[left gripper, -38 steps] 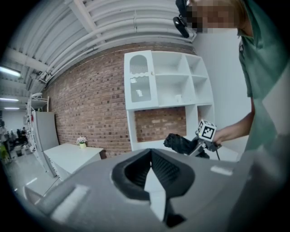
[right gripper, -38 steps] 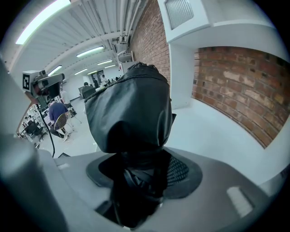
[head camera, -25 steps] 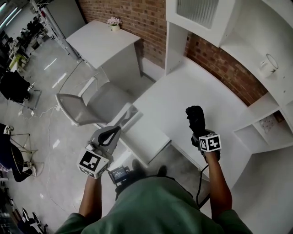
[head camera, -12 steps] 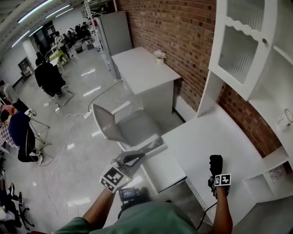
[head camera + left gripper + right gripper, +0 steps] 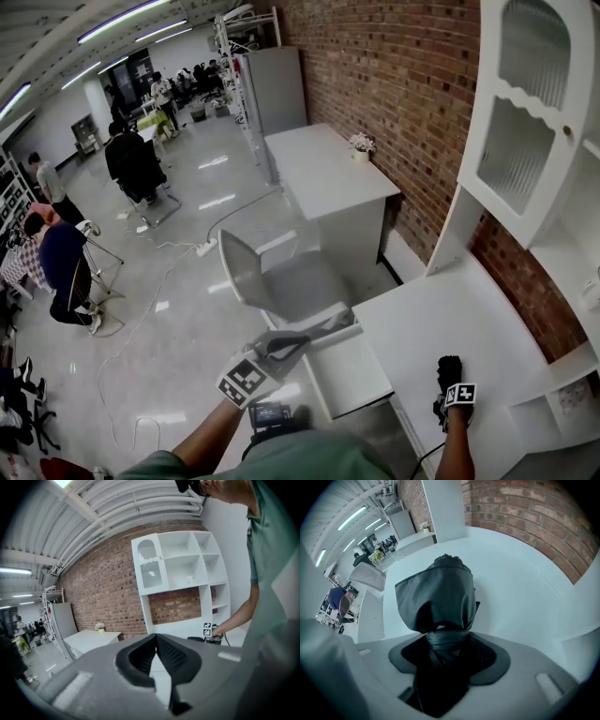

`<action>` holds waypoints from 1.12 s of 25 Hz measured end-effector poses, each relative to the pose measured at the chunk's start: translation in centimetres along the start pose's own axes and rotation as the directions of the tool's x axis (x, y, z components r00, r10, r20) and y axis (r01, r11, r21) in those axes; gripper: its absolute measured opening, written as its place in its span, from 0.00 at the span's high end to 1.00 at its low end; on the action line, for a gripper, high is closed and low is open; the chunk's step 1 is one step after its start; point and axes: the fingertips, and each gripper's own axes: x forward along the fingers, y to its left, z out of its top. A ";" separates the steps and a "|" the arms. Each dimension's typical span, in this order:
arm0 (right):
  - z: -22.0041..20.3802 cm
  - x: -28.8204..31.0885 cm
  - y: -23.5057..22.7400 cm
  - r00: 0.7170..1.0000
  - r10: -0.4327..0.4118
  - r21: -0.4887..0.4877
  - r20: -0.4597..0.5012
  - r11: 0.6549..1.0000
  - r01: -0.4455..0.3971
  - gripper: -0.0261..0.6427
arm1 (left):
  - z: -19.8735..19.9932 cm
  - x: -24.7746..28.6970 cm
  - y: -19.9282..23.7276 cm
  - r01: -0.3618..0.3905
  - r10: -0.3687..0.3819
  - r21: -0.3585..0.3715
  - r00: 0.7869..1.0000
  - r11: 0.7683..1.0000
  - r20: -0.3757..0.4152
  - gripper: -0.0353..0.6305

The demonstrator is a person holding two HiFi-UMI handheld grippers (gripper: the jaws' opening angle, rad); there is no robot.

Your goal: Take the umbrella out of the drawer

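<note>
Black fabric is noted first: the folded umbrella (image 5: 438, 597), strapped shut, is pinched at its narrow bound part by the right tongs (image 5: 443, 641). The jaws have just been eased a little wider, but the umbrella sits between them and is pressed from both sides. Its bulk stands out past the jaw tips, over the white desk top (image 5: 520, 597). Whether its far end touches that surface cannot be told.

- Left tongs (image 5: 156, 641): pads brought together at the tips, nothing held between them.
- Seen from the head: the open drawer (image 5: 356, 370) lies between the two pairs of tongs, just beyond the tips of the left tongs (image 5: 286, 345) and well to the left of the right tongs (image 5: 447, 380). The part of its floor that shows is bare.
- The umbrella (image 5: 448, 367) is therefore out of the drawer and on the desk side.
- Past the left tongs a grey chair (image 5: 272, 281) is set, then a second white desk with a small flowerpot (image 5: 361, 145) against the brick wall (image 5: 375, 75).
- Far beyond, people are seated across the hall floor.

Step judged: removal is done and the set-down is in hand. Next called for: the umbrella to be lowered until it rests on the desk top beneath the right tongs, the jaws then spread fully and drawn straight back so the strap is not snagged. The drawer is left open and is probably to be pushed in by the left tongs
</note>
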 end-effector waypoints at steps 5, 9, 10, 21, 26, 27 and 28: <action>-0.4 1.0 -0.5 0.999 -0.044 -0.037 -0.006 0.998 0.043 0.56 | 0.1 -0.2 0.3 -0.004 0.004 0.003 1.000 1.000 -0.002 0.94; 0.4 -0.6 0.0 0.998 -0.047 -0.059 0.032 0.997 0.048 0.52 | 0.4 -0.2 0.3 0.011 -0.011 0.008 1.000 1.000 0.007 0.94; 0.7 -1.2 0.3 0.998 -0.038 -0.061 0.045 0.997 0.041 0.51 | 0.4 -0.1 0.2 0.016 -0.016 0.009 1.000 1.000 0.011 0.94; 4.7 -11.3 1.0 0.954 -0.043 0.017 0.296 0.999 0.039 0.50 | 1.6 1.9 -1.8 0.099 -0.099 0.015 0.993 0.995 0.067 0.94; 8.7 -20.6 4.3 0.841 0.055 -0.022 0.537 0.998 -0.052 0.61 | 2.8 3.4 -3.2 0.146 -0.147 0.012 0.983 0.989 0.107 0.94; 9.3 -22.8 5.5 0.801 0.101 -0.048 0.590 0.995 -0.091 0.68 | 3.0 3.6 -3.5 0.157 -0.157 0.007 0.980 0.988 0.119 0.94; 10.0 -25.2 6.9 0.752 0.150 -0.083 0.642 0.989 -0.125 0.76 | 3.3 3.7 -3.8 0.168 -0.167 0.003 0.977 0.986 0.131 0.94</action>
